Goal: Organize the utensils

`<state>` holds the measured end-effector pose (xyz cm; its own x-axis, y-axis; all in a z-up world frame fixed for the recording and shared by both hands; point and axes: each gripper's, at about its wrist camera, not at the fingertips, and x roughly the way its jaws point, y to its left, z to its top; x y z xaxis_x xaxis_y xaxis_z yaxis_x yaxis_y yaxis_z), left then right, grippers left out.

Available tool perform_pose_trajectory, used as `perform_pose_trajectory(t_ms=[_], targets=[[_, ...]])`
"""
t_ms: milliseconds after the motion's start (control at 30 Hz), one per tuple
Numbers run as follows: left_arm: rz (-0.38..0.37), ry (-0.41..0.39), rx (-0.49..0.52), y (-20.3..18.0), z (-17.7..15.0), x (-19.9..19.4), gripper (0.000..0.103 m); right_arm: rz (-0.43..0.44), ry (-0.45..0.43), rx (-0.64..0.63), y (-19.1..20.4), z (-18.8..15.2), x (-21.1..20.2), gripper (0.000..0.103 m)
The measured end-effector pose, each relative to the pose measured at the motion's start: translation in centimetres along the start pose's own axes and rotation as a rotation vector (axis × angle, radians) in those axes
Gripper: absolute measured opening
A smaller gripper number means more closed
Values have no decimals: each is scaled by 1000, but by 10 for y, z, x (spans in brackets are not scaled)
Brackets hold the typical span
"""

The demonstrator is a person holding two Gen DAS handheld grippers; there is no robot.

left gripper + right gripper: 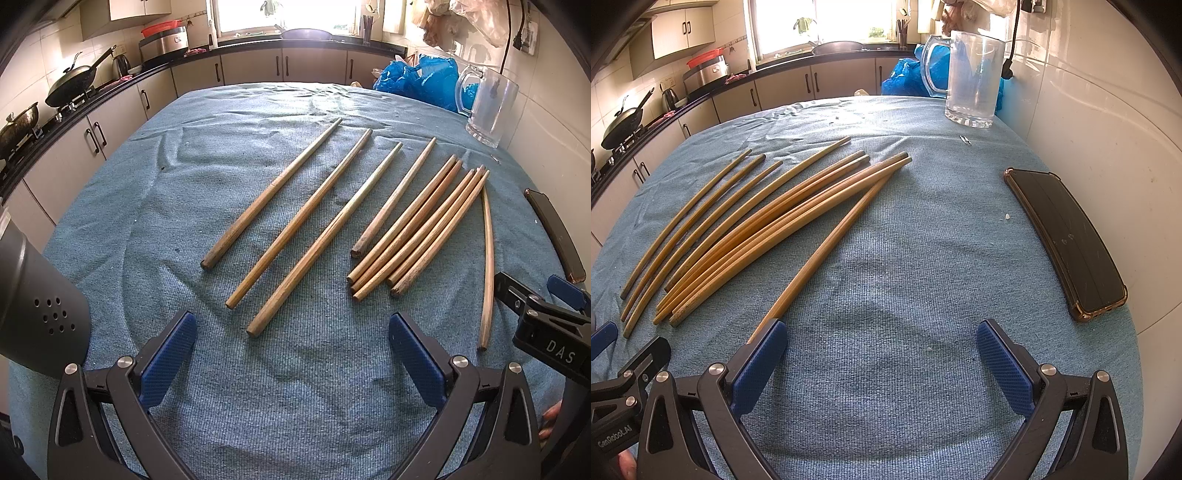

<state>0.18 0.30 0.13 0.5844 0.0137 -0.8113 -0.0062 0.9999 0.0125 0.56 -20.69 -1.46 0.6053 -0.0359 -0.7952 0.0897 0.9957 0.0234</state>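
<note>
Several wooden chopsticks (314, 225) lie side by side on a blue cloth (295, 387), slanting up to the right; they also show in the right wrist view (757, 229). One chopstick (488, 266) lies apart at the right; in the right wrist view this chopstick (827, 243) ends beside my right gripper's left finger. A clear glass mug (973, 79) stands at the far right; it also shows in the left wrist view (489, 107). My left gripper (293, 354) is open and empty, just short of the chopsticks. My right gripper (881, 363) is open and empty.
A black phone (1067, 240) lies at the right near the tiled wall. A blue plastic bag (417, 81) sits behind the mug. Kitchen counters with woks (74, 83) run along the left and back.
</note>
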Motion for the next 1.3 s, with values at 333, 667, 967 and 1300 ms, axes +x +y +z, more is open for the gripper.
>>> perform_pose_trajectory(t_ms=[333, 667, 967, 1300], targets=[[0, 1, 1, -2, 0, 1, 103, -2, 1, -2, 0, 0, 0, 103], [3, 4, 2, 0, 0, 1, 103, -3, 2, -2, 0, 1, 0, 103], [8, 4, 3, -5, 0, 1, 103, -4, 4, -5, 2, 2, 1, 103], [28, -35, -5, 1, 0, -19, 102, 20, -5, 2, -4, 2, -4, 98]])
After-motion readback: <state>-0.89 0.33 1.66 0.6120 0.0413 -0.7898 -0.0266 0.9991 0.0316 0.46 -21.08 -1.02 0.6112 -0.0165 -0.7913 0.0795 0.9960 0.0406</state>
